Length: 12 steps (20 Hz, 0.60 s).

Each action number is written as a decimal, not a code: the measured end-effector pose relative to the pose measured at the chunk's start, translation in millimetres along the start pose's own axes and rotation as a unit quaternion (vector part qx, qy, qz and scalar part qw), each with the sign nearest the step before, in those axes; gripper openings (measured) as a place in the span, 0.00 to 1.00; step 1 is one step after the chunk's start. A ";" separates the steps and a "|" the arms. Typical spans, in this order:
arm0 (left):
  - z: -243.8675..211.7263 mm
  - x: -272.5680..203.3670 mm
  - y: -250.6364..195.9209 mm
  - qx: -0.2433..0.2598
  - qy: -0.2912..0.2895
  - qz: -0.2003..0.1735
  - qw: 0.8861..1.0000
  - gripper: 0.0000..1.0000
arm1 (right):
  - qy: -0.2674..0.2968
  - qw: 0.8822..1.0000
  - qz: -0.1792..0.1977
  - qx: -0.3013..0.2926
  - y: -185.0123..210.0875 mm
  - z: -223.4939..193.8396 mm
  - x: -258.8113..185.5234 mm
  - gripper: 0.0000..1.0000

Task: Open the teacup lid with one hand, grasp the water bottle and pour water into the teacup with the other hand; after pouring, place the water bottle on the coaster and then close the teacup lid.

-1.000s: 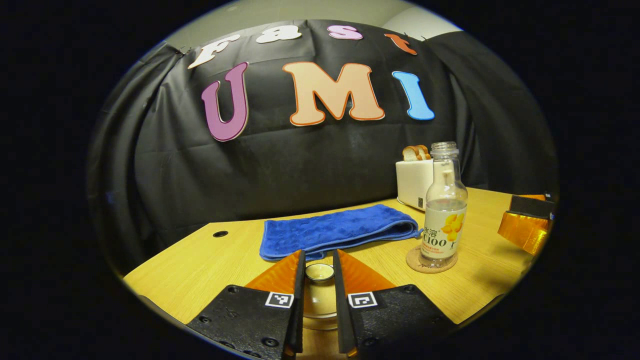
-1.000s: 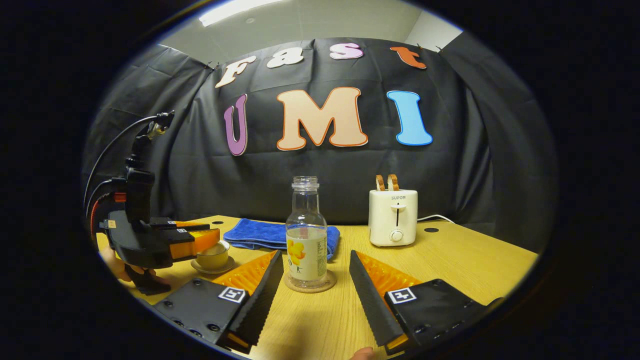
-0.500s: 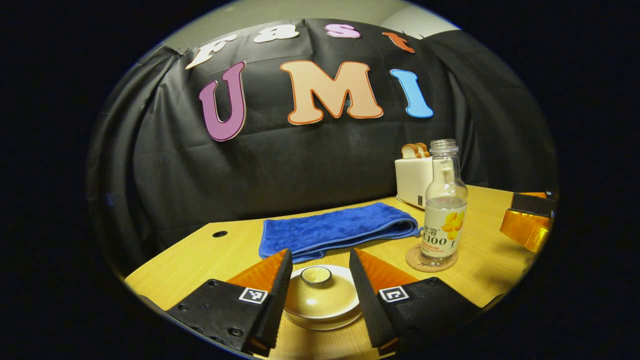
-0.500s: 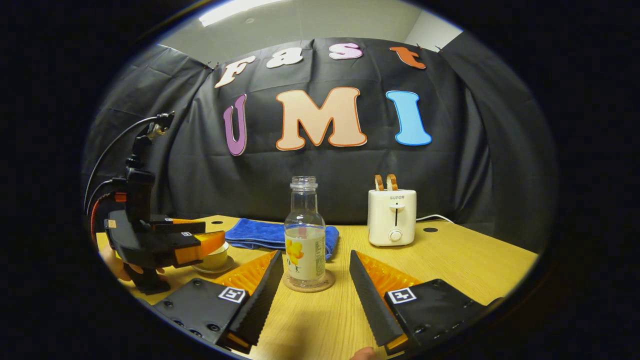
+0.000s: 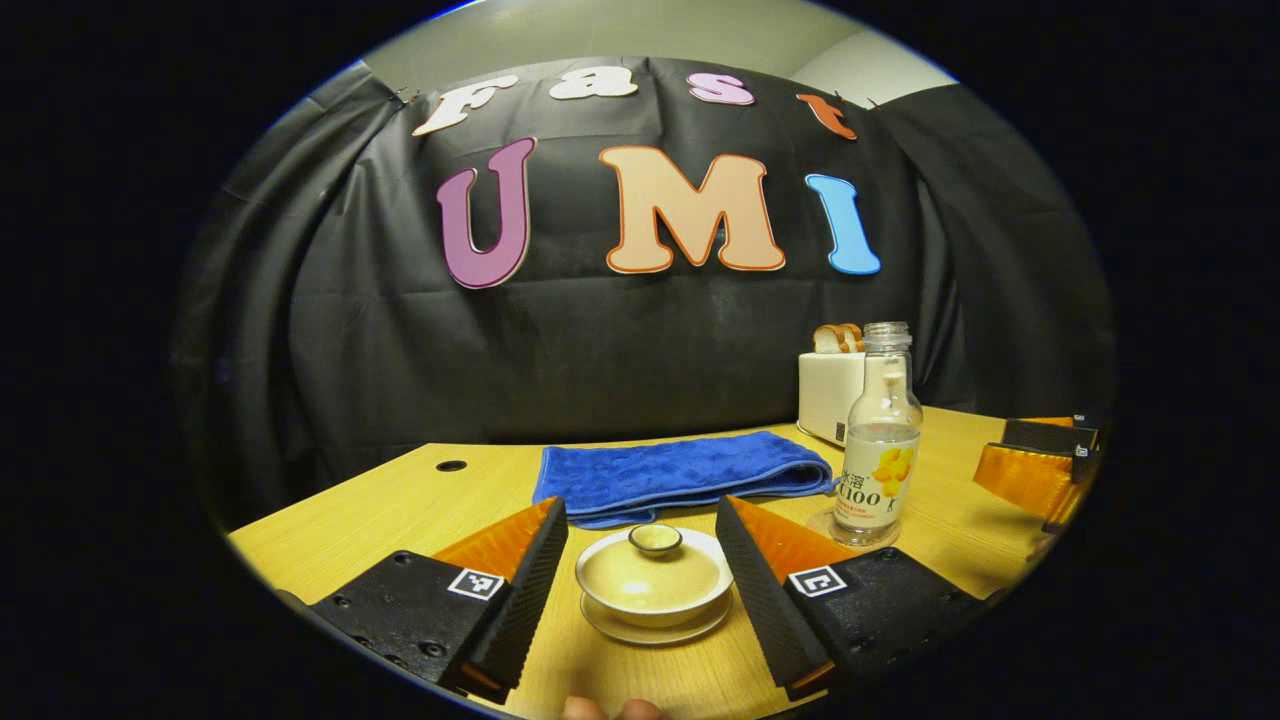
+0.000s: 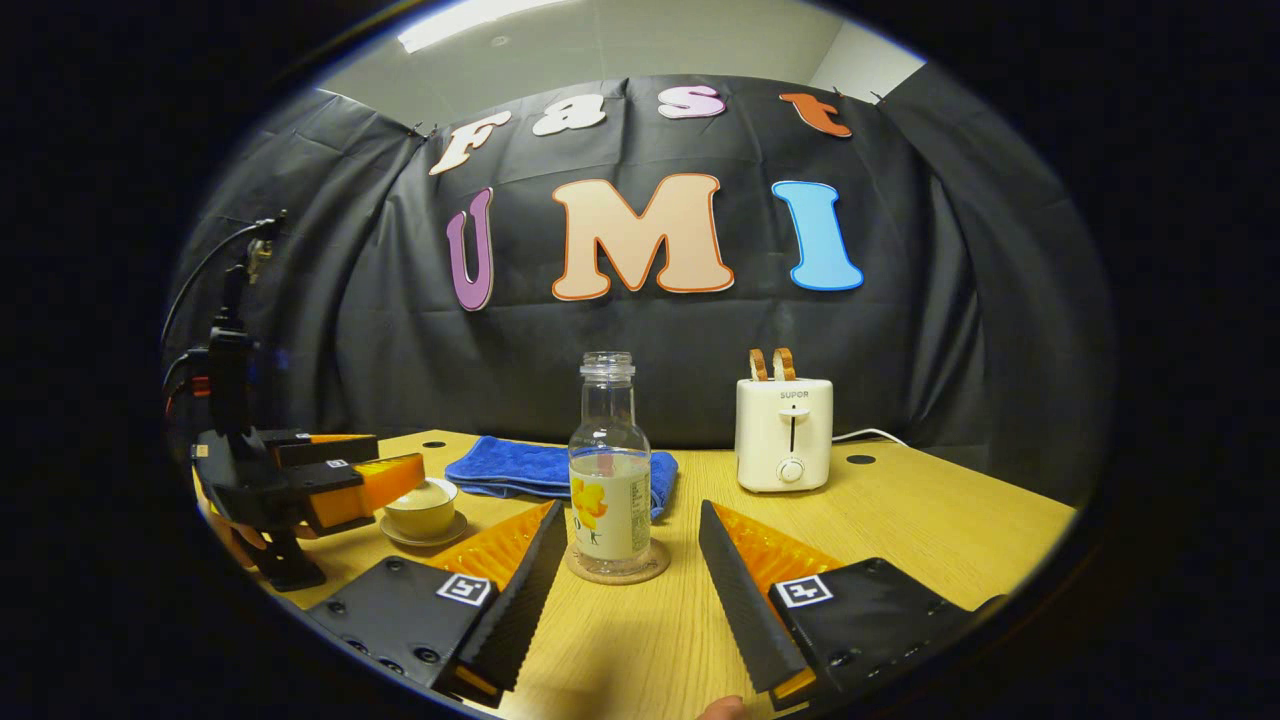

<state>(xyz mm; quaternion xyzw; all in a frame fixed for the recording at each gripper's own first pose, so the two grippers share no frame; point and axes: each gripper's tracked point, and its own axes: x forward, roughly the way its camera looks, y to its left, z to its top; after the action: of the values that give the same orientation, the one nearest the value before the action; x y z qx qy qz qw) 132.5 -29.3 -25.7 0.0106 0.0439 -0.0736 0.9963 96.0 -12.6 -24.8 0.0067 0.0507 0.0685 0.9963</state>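
Left tongs (image 5: 640,590) spread wide, straddling the lidded teacup (image 5: 655,580) without touching it. Cup is glazed cream ceramic, round, lid (image 5: 652,570) seated with knob up, on a matching saucer (image 5: 655,632). Right tongs (image 6: 630,580) also wide, holding nothing, aimed at the water bottle (image 6: 610,470). Bottle: clear plastic, uncapped, upright with long axis vertical, yellow fruit label, standing on a round cork coaster (image 6: 618,568). White toaster (image 6: 785,433) has bread in its slots. Folded blue towel (image 5: 685,475) behind the cup on the wood-grain surface (image 6: 930,530).
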 end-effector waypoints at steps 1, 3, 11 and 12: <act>0.6 -6.7 1.7 -0.002 -0.003 0.001 1.000 0.87 | -0.001 1.000 0.000 0.000 0.3 0.5 -0.7 0.87; -0.9 -20.1 4.6 -0.009 -0.002 0.004 1.000 0.88 | -0.001 1.000 -0.005 0.000 -2.3 0.5 -1.1 0.87; -0.2 -65.9 12.8 -0.019 -0.004 0.023 1.000 0.90 | -0.001 1.000 -0.011 -0.001 -4.9 0.8 -12.1 0.87; -0.8 -69.1 13.0 -0.019 -0.003 0.026 0.999 0.90 | 0.000 1.000 -0.009 -0.001 -3.8 1.0 -14.4 0.87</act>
<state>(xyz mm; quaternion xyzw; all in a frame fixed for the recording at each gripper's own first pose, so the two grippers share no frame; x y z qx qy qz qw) 66.2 -6.3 -20.1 -0.0077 0.0417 -0.0470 0.9980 82.4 -18.4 -22.5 0.0055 0.0504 0.0594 0.9969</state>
